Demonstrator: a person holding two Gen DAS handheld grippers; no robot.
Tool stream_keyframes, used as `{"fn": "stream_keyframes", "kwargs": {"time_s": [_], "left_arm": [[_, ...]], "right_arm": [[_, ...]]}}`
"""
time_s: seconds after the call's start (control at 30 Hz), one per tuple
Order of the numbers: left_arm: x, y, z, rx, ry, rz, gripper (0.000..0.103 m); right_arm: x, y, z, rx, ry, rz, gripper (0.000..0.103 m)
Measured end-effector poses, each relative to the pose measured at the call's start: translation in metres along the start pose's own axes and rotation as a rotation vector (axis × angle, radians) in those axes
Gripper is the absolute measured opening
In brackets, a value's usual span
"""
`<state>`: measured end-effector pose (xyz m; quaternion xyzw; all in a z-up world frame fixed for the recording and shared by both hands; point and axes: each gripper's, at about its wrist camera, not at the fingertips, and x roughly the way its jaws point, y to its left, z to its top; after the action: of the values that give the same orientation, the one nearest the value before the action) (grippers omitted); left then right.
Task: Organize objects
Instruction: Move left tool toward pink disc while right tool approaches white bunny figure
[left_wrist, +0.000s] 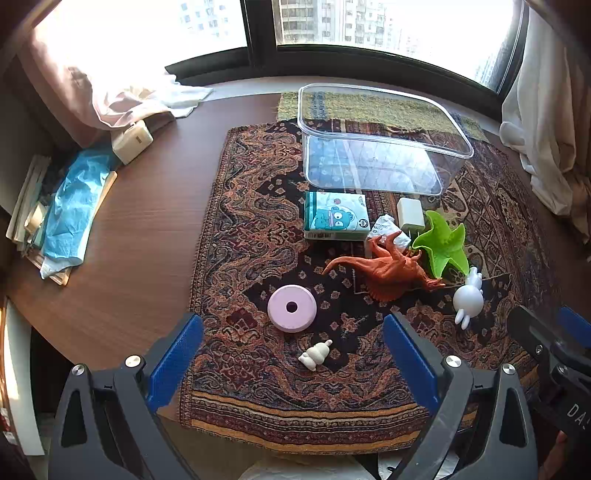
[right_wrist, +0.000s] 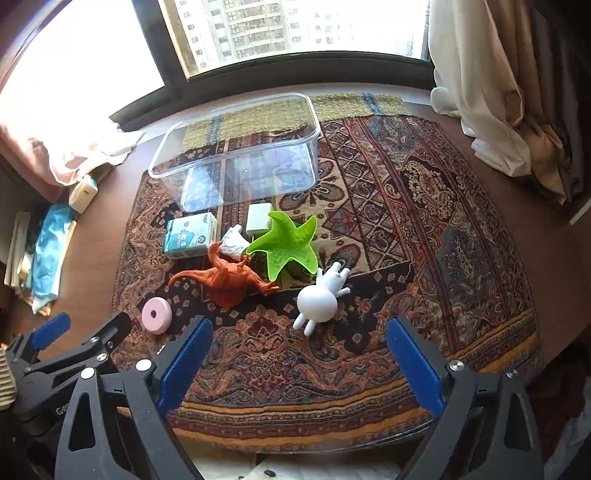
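— Left wrist view first: what lies under the left gripper (left_wrist: 293, 363)?

— Its blue fingers (left_wrist: 176, 360) stand wide apart, holding nothing. Between them, on the patterned rug (left_wrist: 258, 398), lies a small white figurine (left_wrist: 314, 355), with a pink ring (left_wrist: 291, 308) just beyond it.

— And the right gripper (right_wrist: 299, 363)?

— Also spread wide and empty, hanging above the rug near a white rabbit toy (right_wrist: 320, 297).

— Where are the other things?

— An orange dinosaur (right_wrist: 229, 278), a green starfish (right_wrist: 286, 243), a tissue pack (left_wrist: 335, 216) and a white charger (left_wrist: 410, 214) cluster mid-rug on the bench (left_wrist: 147, 236). The clear plastic bin (left_wrist: 380, 144) stands behind them, nothing inside.
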<state>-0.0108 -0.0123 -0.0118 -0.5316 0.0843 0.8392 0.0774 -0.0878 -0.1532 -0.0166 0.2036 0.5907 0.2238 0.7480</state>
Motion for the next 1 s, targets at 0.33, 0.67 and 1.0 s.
{"fn": "stream_keyframes", "kwargs": {"time_s": [0.33, 0.67, 1.0], "left_arm": [[0.002, 0.001, 0.002, 0.022, 0.005, -0.013, 0.100], [0.008, 0.001, 0.003, 0.042, 0.019, -0.030, 0.100], [0.017, 0.002, 0.003, 0.061, 0.039, -0.042, 0.100]], "right_arm": [[0.002, -0.003, 0.005, -0.020, 0.050, 0.002, 0.095], [0.007, -0.006, 0.013, -0.062, 0.115, 0.002, 0.095], [0.014, -0.009, 0.025, -0.169, 0.234, 0.001, 0.095]]}}
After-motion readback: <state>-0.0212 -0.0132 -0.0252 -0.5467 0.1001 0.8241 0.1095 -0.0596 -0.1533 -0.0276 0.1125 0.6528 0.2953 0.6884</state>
